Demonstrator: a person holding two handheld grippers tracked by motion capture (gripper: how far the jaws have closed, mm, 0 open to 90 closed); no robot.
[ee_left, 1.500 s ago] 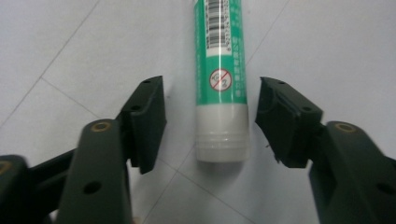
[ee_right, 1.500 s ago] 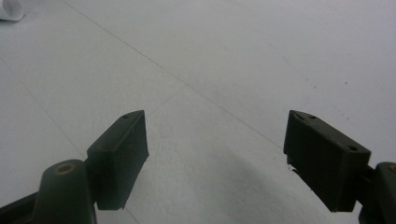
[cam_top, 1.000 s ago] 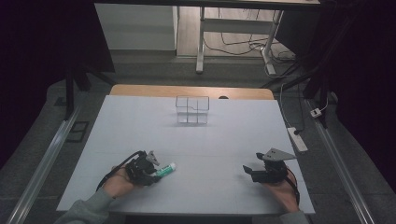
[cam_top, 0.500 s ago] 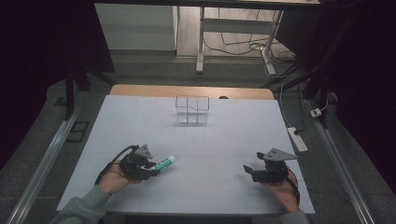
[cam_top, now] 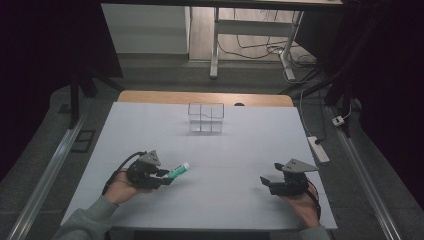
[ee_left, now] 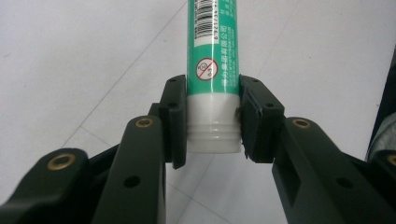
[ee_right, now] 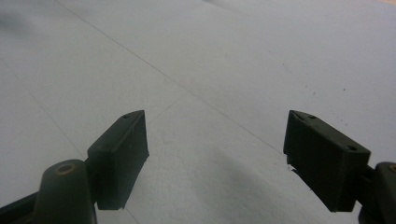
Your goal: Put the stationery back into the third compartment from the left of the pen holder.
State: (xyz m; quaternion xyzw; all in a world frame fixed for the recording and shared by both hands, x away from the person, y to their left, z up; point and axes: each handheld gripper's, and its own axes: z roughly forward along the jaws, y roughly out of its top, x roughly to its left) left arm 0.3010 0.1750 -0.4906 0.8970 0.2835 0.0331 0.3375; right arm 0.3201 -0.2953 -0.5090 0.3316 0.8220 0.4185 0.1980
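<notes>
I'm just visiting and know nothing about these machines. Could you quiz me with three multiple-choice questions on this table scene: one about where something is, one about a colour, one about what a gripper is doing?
1. Where does the clear box stand?
A. At the far middle of the table
B. Beside the right gripper
C. At the near left corner

2. What colour is the body of the tube?
A. Red
B. Green
C. Yellow

3. How do the grippers stand?
A. Both are open with nothing between the jaws
B. The right one grips the tube, the left is open
C. The left gripper grips the tube, the right gripper is open

Answers:
1 A: the high view shows the box near the far edge, away from both hands.
2 B: the left gripper view shows a green body with a white cap end.
3 C: the left pads press the tube's white end; the right jaws stand wide apart over bare table.
</notes>
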